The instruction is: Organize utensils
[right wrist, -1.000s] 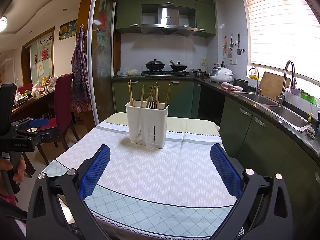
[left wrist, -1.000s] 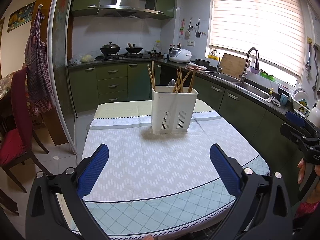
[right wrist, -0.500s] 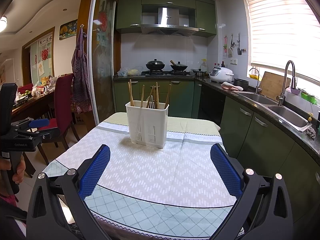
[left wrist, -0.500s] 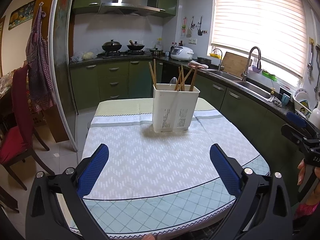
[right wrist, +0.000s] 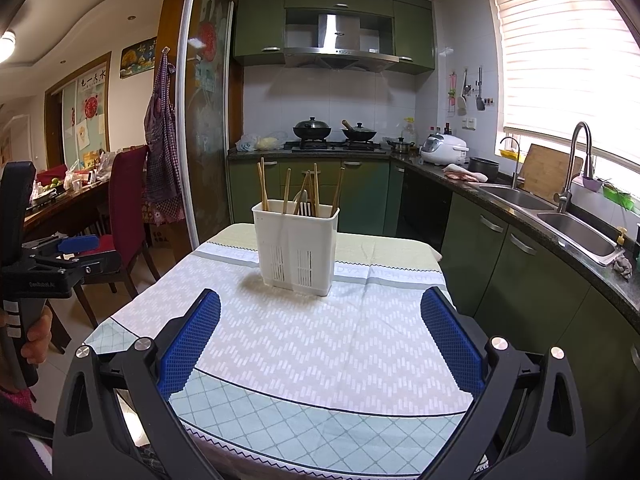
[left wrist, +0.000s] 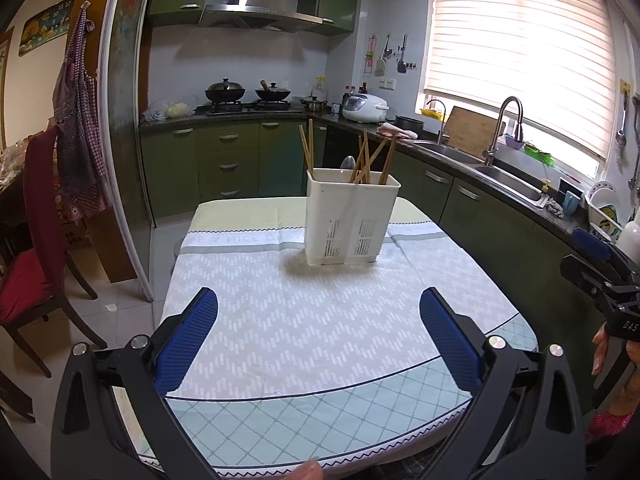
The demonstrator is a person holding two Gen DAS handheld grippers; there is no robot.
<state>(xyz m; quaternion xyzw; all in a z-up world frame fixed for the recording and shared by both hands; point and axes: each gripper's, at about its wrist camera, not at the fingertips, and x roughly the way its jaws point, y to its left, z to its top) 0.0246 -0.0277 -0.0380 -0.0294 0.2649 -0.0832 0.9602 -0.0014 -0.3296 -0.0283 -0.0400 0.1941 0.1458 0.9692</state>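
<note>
Table [left wrist: 496,322] under patterned cloth [left wrist: 320,320], white utensil caddy [left wrist: 350,220] upright at its far middle.

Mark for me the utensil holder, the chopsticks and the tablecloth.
utensil holder [left wrist: 352,220]: left wrist view, front wall.
chopsticks [left wrist: 306,148]: left wrist view, shaft of the leftmost pair, above the rim.
tablecloth [right wrist: 320,332]: right wrist view, bare zigzag-patterned middle.

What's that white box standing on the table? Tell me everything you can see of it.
The white utensil holder looks like plastic: a tall rectangular tub, open on top, with slotted vents low on its front. It stands upright on the patterned tablecloth, toward the table's far end. Wooden chopsticks lean out of it, and a spoon peeks above the rim. No gripper touches it.
</note>
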